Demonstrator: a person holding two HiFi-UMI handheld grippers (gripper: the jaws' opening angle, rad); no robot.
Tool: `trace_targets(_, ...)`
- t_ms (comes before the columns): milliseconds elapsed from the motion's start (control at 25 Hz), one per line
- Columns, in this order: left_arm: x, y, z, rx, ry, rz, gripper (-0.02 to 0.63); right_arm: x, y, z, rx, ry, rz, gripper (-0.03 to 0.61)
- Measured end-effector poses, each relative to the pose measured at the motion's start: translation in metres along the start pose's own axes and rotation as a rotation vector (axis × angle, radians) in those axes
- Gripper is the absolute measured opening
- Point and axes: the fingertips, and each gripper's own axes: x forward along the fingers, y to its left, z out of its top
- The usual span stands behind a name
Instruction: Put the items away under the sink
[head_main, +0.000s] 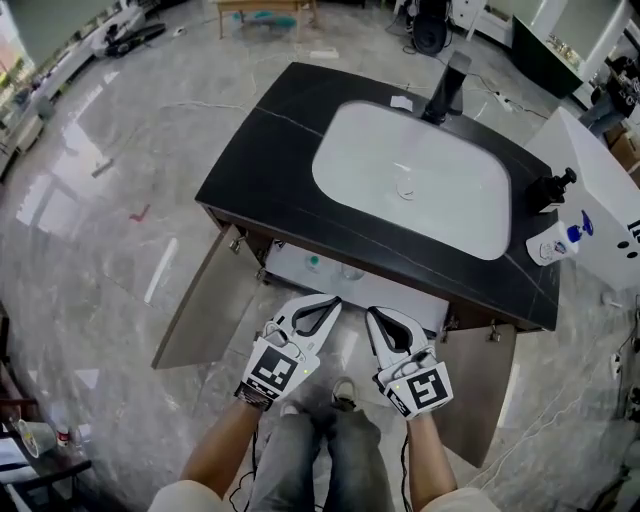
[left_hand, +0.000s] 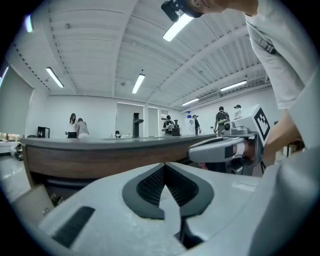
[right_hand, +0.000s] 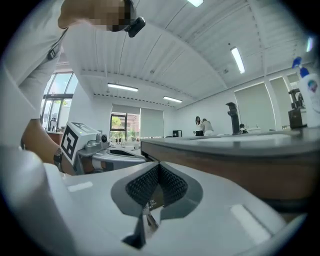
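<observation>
A white bottle with a blue cap (head_main: 555, 243) lies at the right end of the black countertop (head_main: 262, 170), next to a black dispenser (head_main: 551, 189). Both also show at the right edge of the right gripper view, the bottle (right_hand: 310, 87) above the dispenser (right_hand: 296, 114). My left gripper (head_main: 324, 301) and right gripper (head_main: 379, 316) hang side by side in front of the open cabinet under the sink (head_main: 420, 180). Both are shut with nothing between the jaws. In their own views the left gripper (left_hand: 165, 168) and right gripper (right_hand: 159, 167) point at the counter's front edge.
Both cabinet doors stand open: the left door (head_main: 203, 300) and the right door (head_main: 482, 385). A white shelf (head_main: 340, 272) with small items lies inside. A black faucet (head_main: 447, 88) rises behind the basin. A white unit (head_main: 600, 170) stands at the right. People stand far off.
</observation>
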Motion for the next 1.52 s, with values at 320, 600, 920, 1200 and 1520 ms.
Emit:
trace_targets(320, -0.040, -0.001, 0.148, 0.000, -0.007, 0.031, 0.008, -0.023, 0.024, 0.151, -0.033, -0.019, -0.005, 0.006)
trace_targets(600, -0.067, 0.012, 0.262, -0.009, -0.032, 0.064, 0.008, -0.032, 0.043, 0.268, -0.061, -0.066, -0.018, 0.005)
trace_targets(920, -0.094, 0.020, 0.355, -0.007, -0.041, 0.051, 0.008, -0.039, 0.054, 0.355, -0.169, 0.019, -0.061, 0.005)
trace_targets(1200, -0.120, 0.025, 0.424, 0.003, -0.108, 0.090, 0.008, -0.051, 0.072, 0.415, -0.151, 0.017, -0.025, 0.005)
trace_targets(1520, -0.154, 0.029, 0.470, 0.029, -0.139, 0.164, 0.008, -0.058, 0.086, 0.474, -0.153, -0.046, -0.016, 0.006)
